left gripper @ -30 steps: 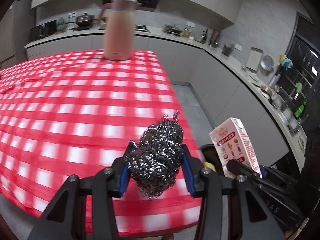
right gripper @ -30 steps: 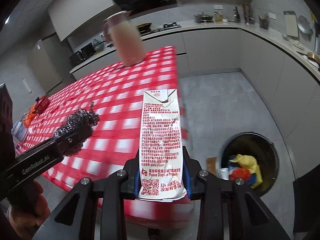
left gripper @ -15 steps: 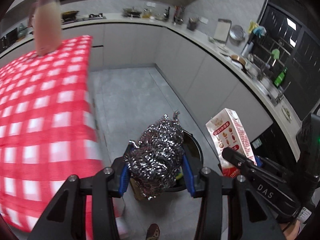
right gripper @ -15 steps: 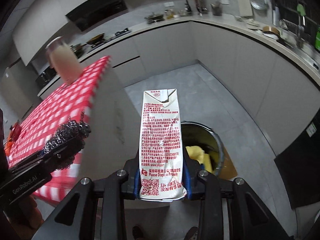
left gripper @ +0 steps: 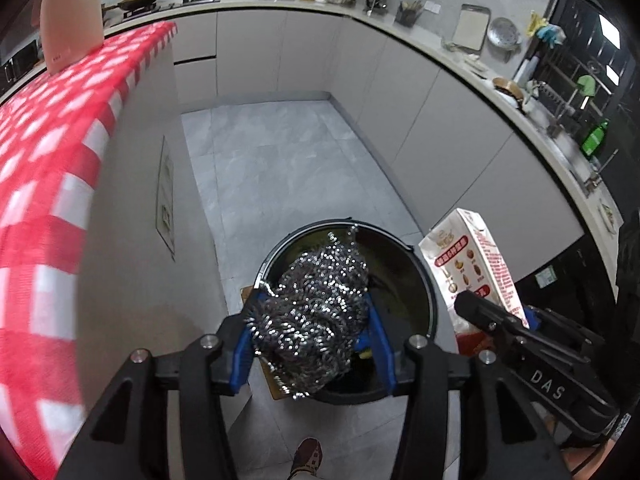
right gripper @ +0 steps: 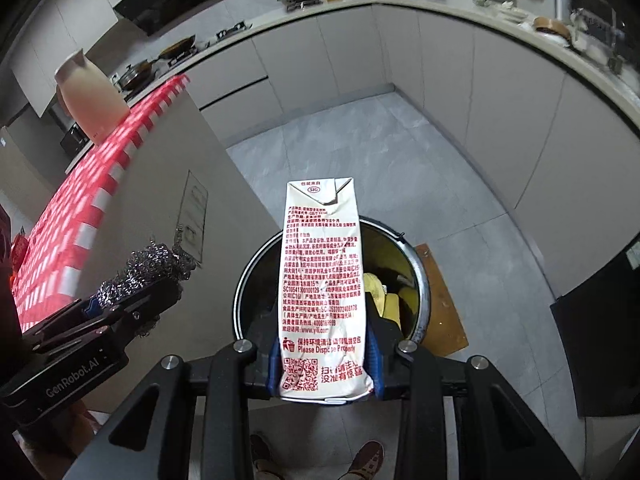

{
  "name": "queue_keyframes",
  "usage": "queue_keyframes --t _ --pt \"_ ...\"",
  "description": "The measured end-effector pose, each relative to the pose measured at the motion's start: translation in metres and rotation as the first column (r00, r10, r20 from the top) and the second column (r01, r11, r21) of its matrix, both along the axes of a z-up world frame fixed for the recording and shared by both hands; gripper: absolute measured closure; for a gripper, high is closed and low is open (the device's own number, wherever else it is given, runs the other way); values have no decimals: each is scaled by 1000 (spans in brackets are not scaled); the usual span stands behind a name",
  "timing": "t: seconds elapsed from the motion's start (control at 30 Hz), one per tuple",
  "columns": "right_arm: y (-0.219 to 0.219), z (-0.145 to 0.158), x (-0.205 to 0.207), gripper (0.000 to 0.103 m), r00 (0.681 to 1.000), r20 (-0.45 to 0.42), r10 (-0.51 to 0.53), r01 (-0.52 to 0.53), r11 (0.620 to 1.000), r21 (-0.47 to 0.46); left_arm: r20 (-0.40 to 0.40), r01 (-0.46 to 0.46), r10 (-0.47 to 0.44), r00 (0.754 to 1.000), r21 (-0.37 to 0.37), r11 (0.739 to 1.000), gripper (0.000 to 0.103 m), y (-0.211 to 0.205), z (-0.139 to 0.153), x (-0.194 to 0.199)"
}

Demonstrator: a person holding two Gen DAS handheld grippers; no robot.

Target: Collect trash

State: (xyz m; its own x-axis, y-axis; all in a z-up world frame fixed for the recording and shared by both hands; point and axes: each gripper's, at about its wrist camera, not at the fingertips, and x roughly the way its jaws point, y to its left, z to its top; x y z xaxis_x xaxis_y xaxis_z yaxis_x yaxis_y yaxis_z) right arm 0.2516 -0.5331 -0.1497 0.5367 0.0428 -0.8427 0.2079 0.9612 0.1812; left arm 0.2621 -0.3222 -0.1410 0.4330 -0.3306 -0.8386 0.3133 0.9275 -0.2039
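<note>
Grippers hang over the round black trash bin [right gripper: 420,280] on the grey floor. Left gripper [left gripper: 312,344] has the silvery steel-wool scouring ball [left gripper: 312,312] between its blue pads; its jaws have just been opening, the ball touching them above the bin's mouth. Right gripper [right gripper: 324,356] is clamped on the upright white milk carton with red print [right gripper: 320,280], over the bin's near rim.

The bin [left gripper: 424,280] stood on the floor [left gripper: 280,168], right of the table [left gripper: 48,168], with a board [right gripper: 444,304] just beside it. A jug [right gripper: 86,96] stood on the table's far end. Counters [left gripper: 460,52] ran behind and along the right. The scourer [left gripper: 316,316] hung over the bin, the carton [right gripper: 322,292] to its right. Trash [right gripper: 384,292] lay in the bin.
</note>
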Motion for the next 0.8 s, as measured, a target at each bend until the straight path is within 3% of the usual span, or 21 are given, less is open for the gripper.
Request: queue_keyframes --t 0.07,0.13,0.17,0.27,0.43,0.8 --pt "-7 -11 9 67 1000 -6 11 -11 1000 15 -14 -13 14 1000 5 1000 43 -5 -12 6" --pt "-12 -20 17 47 999 -29 18 -18 1000 2 -33 -17 17 999 7 1000 37 -9 -20 11" --pt "-15 -24 19 31 1000 -30 10 -10 1000 -4 -37 -14 15 999 9 1000 36 -10 -23 13" --pt "-24 -26 21 31 1000 0 -2 2 1000 -9 -17 -17 18 1000 38 999 35 -15 -22 16" --pt "-34 -2 11 31 998 51 -48 49 999 -15 26 -29 28 999 25 999 35 -13 13 9" --pt "-22 36 -1 31 1000 21 -1 1 1000 -23 107 -60 56 993 38 997 29 -5 80 -21"
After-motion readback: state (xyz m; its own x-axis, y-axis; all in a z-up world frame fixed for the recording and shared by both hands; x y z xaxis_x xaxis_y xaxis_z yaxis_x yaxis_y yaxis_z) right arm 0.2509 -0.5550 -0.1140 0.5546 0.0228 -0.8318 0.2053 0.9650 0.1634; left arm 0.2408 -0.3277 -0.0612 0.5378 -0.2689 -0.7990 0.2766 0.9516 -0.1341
